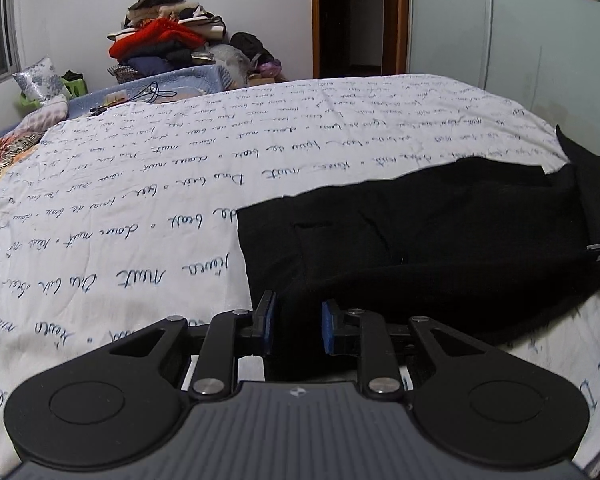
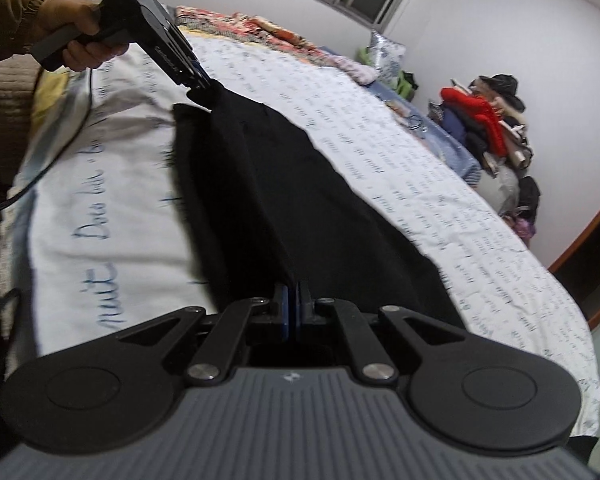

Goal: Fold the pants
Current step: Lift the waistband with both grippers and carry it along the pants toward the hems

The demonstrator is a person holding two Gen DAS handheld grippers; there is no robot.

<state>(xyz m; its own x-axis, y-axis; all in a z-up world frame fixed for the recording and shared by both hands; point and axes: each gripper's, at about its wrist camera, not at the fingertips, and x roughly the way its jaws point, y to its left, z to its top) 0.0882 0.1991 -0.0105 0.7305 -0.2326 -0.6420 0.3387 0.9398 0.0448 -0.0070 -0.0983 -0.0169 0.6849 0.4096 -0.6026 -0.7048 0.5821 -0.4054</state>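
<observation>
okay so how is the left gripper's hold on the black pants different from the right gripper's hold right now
The left gripper has a visible gap between its blue pads, filled by a thick bunch of the black pants; the right gripper has its pads nearly touching, pinching a thin edge. The right wrist view shows the left gripper holding one end of the pants, the right gripper the opposite end. Both are shut on the same pants, stretched between them over the white bedsheet.
</observation>
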